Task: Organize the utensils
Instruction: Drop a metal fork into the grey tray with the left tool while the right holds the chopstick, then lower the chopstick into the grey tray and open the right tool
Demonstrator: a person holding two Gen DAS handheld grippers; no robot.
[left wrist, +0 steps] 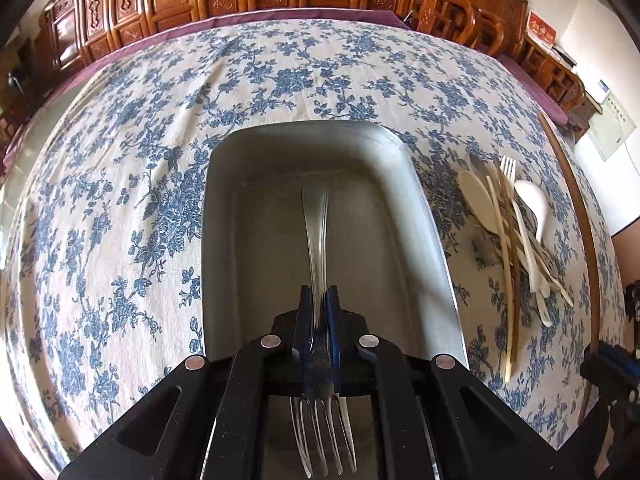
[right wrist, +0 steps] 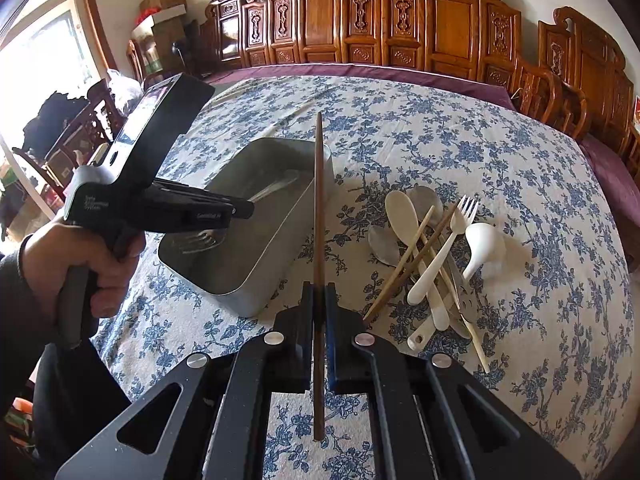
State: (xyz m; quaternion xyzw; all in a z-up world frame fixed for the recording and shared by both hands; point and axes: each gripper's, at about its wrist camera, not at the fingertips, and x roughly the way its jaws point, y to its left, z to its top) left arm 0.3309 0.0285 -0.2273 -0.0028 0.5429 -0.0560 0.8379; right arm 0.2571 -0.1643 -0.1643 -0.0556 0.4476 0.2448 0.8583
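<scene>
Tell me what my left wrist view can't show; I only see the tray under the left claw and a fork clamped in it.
Observer: The left claw hangs low over the metal tray, with the fork tines inside the tray's near end, above its floor.
Operator: Report the right claw.
Observer: The right claw is shut on a dark brown chopstick, whose far tip reaches over the tray's rim.
Operator: List the pile beside the tray.
Observer: Two metal spoons lie underneath the pile of utensils, largely hidden from your view.
</scene>
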